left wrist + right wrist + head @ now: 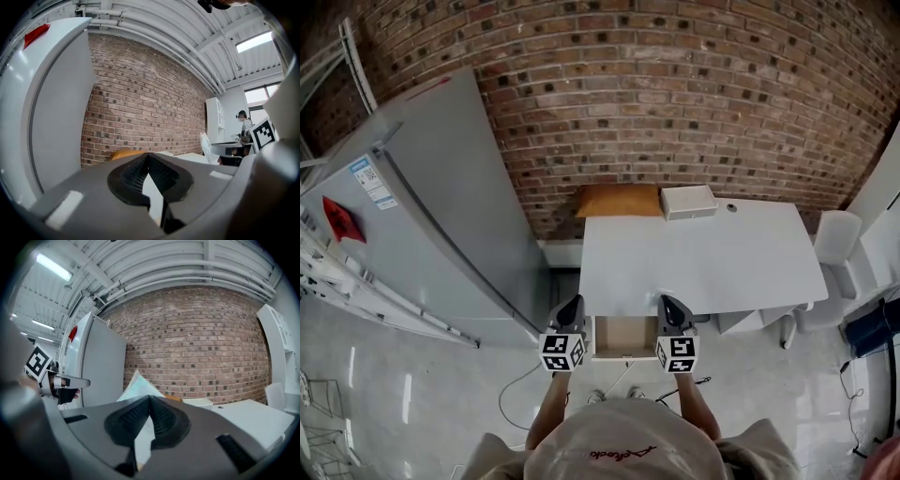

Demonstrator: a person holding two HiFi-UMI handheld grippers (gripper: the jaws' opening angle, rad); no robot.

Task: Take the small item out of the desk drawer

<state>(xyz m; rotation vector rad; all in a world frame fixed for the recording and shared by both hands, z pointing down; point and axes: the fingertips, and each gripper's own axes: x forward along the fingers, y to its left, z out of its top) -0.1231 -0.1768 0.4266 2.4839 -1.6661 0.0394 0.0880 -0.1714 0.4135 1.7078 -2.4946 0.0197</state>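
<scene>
The open drawer (pixel 623 336) lies unobstructed from above, an orange parcel (pixel 619 201) and a white box (pixel 688 202) sit at the back of the desk (pixel 722 267), and a grey cabinet (pixel 441 206) stands close on its left.

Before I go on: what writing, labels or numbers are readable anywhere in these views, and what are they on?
Cap: red script, too blurred to read.
Sticker on the refrigerator: printed label, too small to read.
Red patch on the refrigerator: no legible text.
Marker cubes: black-and-white square patterns, no words.
No other readable text shows.
</scene>
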